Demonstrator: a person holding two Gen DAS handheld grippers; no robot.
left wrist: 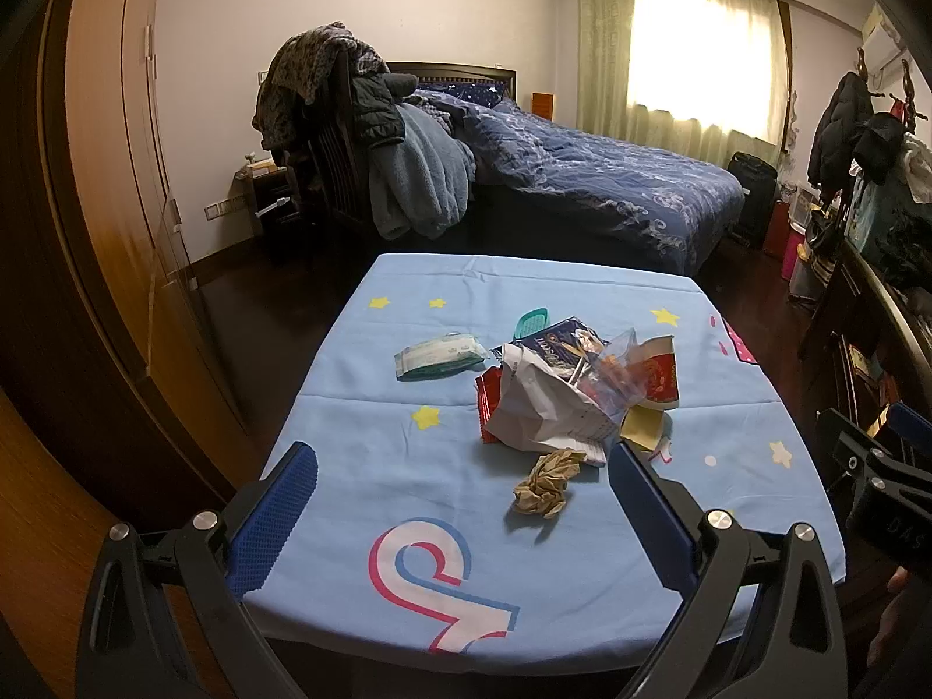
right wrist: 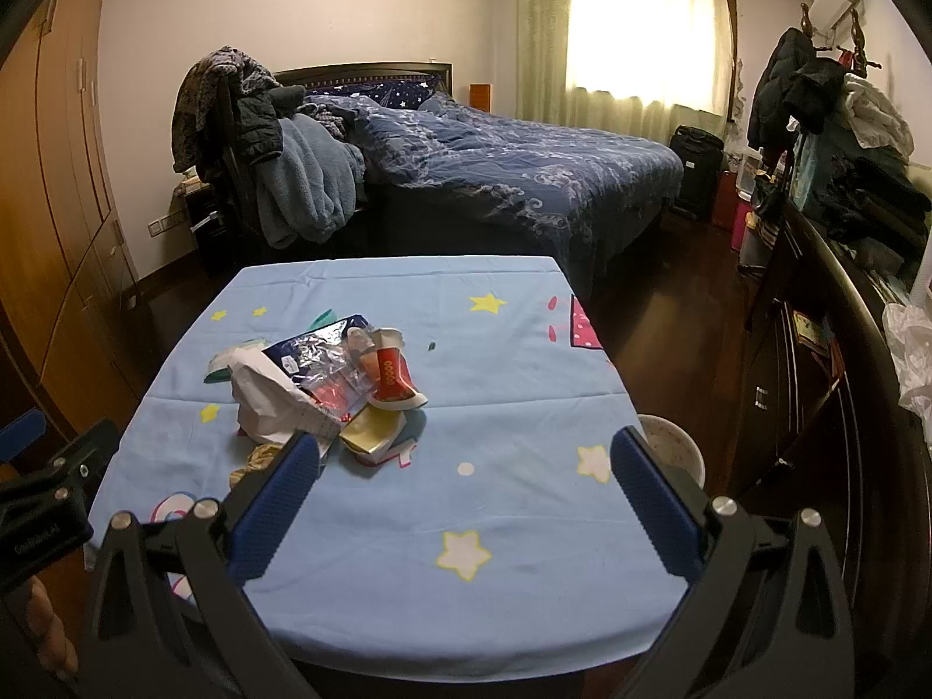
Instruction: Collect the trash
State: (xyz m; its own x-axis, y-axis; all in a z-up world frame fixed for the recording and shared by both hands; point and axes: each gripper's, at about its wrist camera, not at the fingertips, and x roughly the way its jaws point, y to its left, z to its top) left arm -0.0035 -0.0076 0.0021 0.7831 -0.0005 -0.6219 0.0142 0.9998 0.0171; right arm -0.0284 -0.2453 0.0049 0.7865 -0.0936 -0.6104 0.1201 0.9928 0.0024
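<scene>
A heap of trash lies mid-table on the light blue cloth (left wrist: 361, 466): crumpled white paper (left wrist: 536, 413), a red wrapper (left wrist: 486, 408), a dark blue foil packet (left wrist: 553, 341), clear plastic (left wrist: 617, 373), a red and white paper cup (left wrist: 661, 376) on its side, and a yellow scrap (left wrist: 641, 428). A crumpled tan paper ball (left wrist: 544, 483) lies nearer. A wet-wipe pack (left wrist: 440, 355) and a teal lid (left wrist: 530, 320) lie behind. My left gripper (left wrist: 463, 518) is open and empty above the table's near edge. My right gripper (right wrist: 466, 495) is open and empty, right of the heap (right wrist: 326, 384).
A white bin (right wrist: 670, 445) stands on the floor by the table's right edge. A bed (right wrist: 495, 175) with blue bedding and a clothes-laden chair (right wrist: 262, 134) stand behind. A wooden wardrobe (left wrist: 116, 175) is on the left, a dark dresser (right wrist: 844, 378) on the right.
</scene>
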